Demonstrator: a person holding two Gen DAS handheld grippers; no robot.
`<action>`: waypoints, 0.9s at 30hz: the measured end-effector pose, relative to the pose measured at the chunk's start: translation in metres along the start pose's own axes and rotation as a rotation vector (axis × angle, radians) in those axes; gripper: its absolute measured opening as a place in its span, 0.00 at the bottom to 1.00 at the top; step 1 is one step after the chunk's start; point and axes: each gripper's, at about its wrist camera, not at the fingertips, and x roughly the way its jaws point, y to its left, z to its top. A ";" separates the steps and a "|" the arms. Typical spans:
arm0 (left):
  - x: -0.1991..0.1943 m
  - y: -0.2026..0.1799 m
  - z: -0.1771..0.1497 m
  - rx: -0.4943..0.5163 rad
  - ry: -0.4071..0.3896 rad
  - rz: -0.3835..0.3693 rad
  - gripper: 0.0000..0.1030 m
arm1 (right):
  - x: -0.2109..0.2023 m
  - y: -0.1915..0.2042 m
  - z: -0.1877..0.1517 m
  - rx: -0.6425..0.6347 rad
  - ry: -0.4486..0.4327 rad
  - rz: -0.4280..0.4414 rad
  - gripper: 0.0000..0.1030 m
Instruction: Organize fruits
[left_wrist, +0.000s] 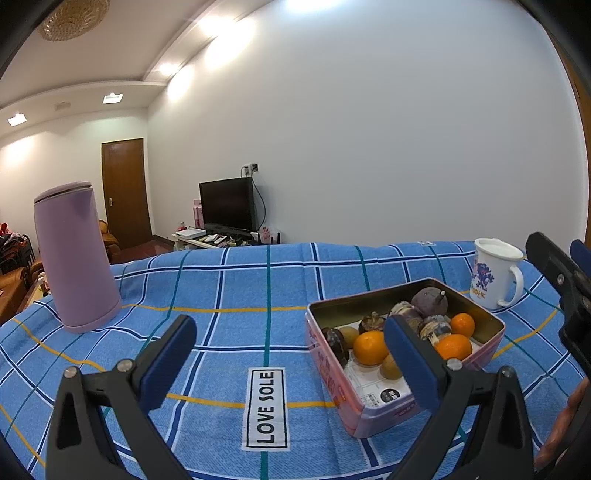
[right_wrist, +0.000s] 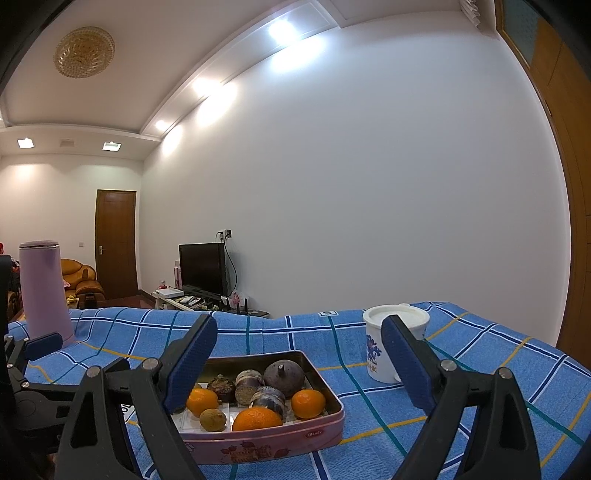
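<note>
My 2 wrist views sit low over the table, facing the far wall, sharing the fruit tin (left_wrist: 406, 373) (right_wrist: 273, 439) close ahead

The blue checked cloth (left_wrist: 236, 280) on the bench lies bare between the purple flask (left_wrist: 75, 258) at far left and the pink tin (right_wrist: 273, 443) of fruit, while the white mug (right_wrist: 384, 343) stands just beside the tin's right far corner, narrowing passage there.
</note>
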 end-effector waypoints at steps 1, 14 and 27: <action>0.000 0.000 0.000 0.000 0.000 0.000 1.00 | 0.000 0.000 0.000 -0.001 0.000 0.000 0.89; 0.001 0.002 -0.001 -0.001 0.006 -0.006 1.00 | 0.001 0.000 0.000 0.001 0.003 0.000 0.89; 0.001 0.001 -0.002 0.013 0.009 -0.007 1.00 | 0.001 -0.001 0.000 0.001 0.003 -0.001 0.89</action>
